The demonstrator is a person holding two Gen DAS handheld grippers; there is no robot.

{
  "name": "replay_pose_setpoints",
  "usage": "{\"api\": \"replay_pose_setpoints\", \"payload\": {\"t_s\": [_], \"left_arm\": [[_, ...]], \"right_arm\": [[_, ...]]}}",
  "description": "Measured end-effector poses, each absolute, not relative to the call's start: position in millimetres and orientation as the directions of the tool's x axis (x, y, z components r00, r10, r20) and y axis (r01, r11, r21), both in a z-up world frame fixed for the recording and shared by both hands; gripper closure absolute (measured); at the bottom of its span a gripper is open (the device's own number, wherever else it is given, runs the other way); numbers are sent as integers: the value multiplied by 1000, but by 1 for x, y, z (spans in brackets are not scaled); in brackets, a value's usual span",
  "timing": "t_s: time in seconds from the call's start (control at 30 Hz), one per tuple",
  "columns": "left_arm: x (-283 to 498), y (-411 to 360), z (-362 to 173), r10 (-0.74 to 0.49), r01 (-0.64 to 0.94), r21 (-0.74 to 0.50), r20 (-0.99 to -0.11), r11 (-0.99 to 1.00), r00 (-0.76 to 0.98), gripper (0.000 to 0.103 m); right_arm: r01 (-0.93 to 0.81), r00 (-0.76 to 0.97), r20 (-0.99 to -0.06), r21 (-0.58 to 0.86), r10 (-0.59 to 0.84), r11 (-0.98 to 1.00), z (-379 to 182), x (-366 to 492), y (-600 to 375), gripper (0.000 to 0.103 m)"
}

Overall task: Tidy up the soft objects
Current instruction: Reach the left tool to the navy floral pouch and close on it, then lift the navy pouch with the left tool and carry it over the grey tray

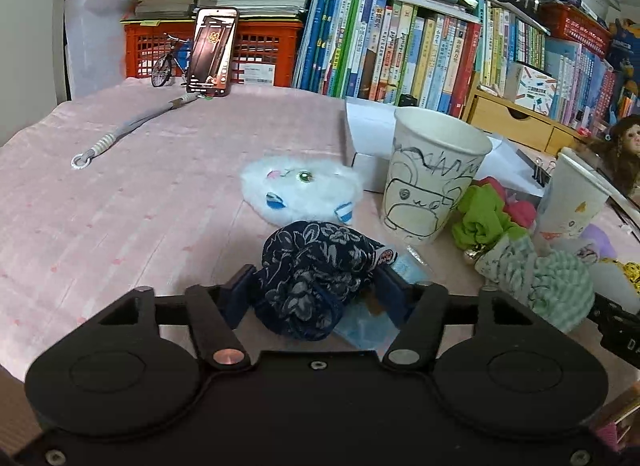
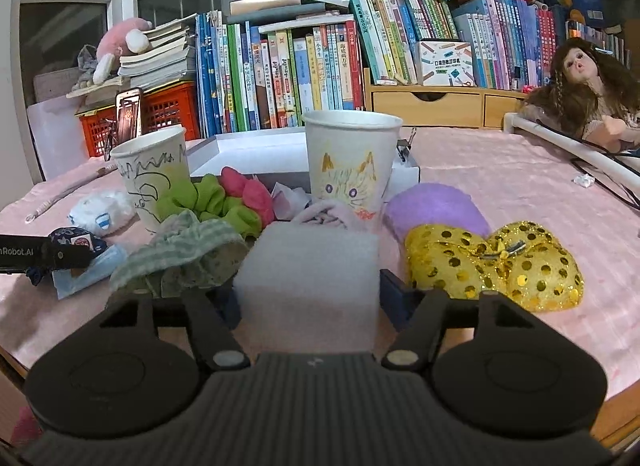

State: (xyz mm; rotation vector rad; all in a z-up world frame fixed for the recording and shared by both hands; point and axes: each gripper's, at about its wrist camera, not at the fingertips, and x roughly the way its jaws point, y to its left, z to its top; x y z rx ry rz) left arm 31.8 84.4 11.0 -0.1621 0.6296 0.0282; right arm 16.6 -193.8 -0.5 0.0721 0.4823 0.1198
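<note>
— Which step were you in at this moment?

— You were at the grasping step on both sides; your left gripper (image 1: 316,286) had its jaws pressed on the dark floral cloth bundle (image 1: 316,278), which sat in front of the scribbled paper cup (image 1: 432,173), on top of a light blue packet (image 1: 368,330); your right gripper (image 2: 310,290) was clenched on the white foam block (image 2: 308,266), just in front of the cat-face paper cup (image 2: 348,161).

— And the other soft things?

— The green scrunchie (image 2: 208,201) lay between the two cups; the gold sequin heart (image 2: 496,262) lay to the right of the cat-face cup.

— What did the next move call for?

— In my judgement, you needed to lift each piece and bring it over a cup mouth without tipping the light cup; the foam would spring back when released.
</note>
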Motion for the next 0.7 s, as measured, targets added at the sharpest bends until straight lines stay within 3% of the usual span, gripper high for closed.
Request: {"api": "replay_pose_setpoints", "payload": {"t_s": [0.07,0.7], "left_arm": [[31,83,15,-19,-73,-133,-585,988,811,53],[20,79,56,-85,-6,-166,-530,986,844,57]], "right_arm": [[-99,882,-452,99,134,990,2,16,-194,39],[-123,914,-373,114,157,986,34,11,-204,40]]}}
